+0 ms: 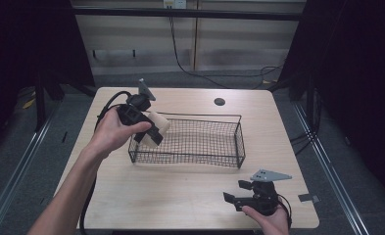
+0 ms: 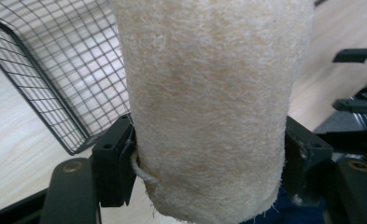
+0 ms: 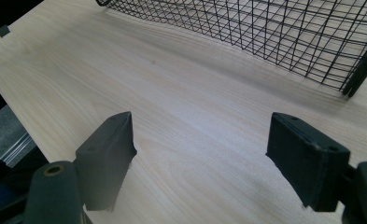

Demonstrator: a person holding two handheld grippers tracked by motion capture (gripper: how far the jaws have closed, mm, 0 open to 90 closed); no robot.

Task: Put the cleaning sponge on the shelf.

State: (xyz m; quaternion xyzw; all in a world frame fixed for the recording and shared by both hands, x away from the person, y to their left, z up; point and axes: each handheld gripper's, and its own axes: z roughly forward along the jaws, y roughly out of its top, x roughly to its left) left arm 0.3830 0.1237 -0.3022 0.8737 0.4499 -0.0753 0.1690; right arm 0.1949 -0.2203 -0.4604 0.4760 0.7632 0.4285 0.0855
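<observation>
Left tool (image 1: 148, 128) clamps a pale fibrous roll (image 1: 156, 128) above the near-left corner of the wire basket (image 1: 239, 139). Right tool (image 1: 236, 200), jaws spread wide and empty, rests low over the counter (image 1: 180, 196). Released here, the roll could catch the rim and fall outside. The left gripper view shows a string, perhaps a loop, at the clamp.

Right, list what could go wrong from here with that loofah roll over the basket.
1. The left gripper clamps the loofah roll near one end only, so the soft fibre could tilt or slip out between the fingers.
2. The roll hangs at the wire basket's left rim; released now, it might catch the rim and tumble onto the table.
3. A loose string by the left finger may snag on release.
</observation>
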